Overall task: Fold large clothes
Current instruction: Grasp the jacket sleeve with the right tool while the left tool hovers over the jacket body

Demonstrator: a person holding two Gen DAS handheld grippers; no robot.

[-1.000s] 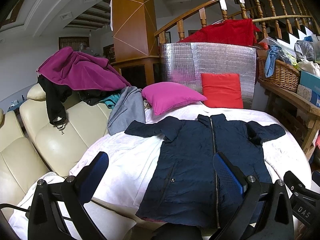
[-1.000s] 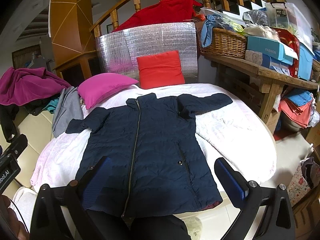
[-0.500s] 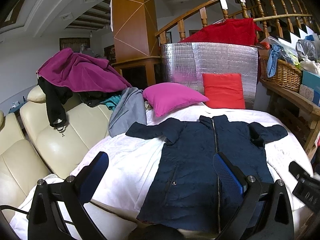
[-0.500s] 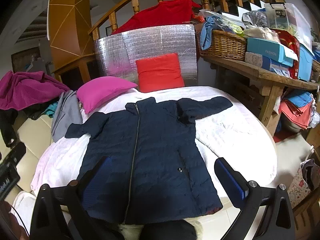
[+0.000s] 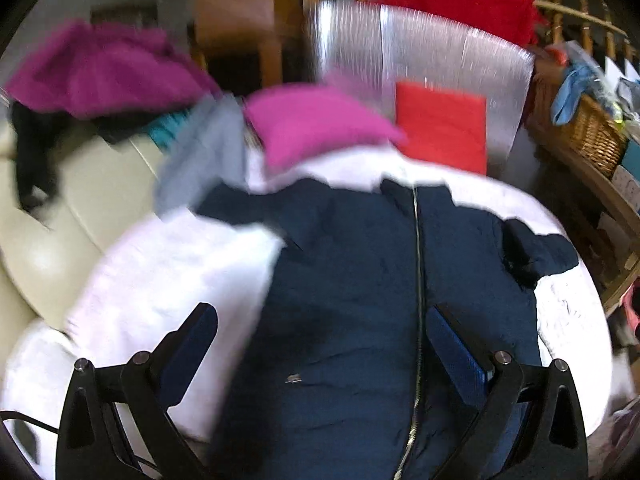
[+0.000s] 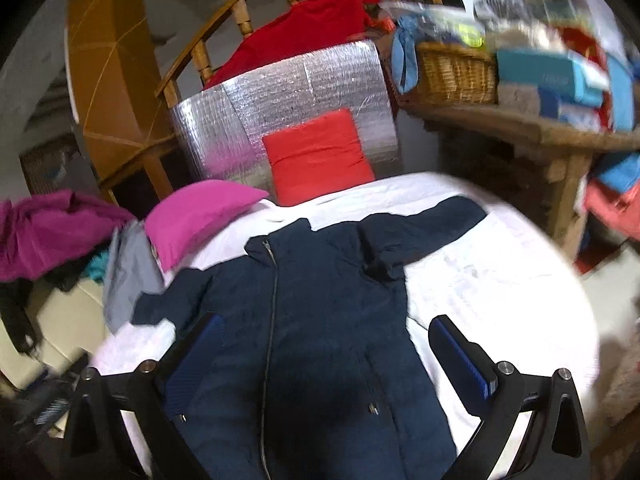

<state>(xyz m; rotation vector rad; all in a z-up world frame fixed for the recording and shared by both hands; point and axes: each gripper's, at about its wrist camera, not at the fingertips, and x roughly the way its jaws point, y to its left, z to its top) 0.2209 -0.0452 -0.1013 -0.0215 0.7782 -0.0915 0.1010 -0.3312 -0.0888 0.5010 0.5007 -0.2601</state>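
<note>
My left wrist view looks down close over the navy jacket [image 5: 352,300] from its hem, facing the red cushion [image 5: 440,128]. My right wrist view sits slightly higher, facing likewise. Both share the jacket, the white bed cover [image 6: 500,280] and the pink pillow [image 6: 196,216].

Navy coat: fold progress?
Done: the navy coat lies flat and zipped on the white cover, both sleeves spread out. In hand: nothing; the left gripper and right gripper hang over its lower half with jaws open. Left: every fold, sleeves and body alike.
</note>
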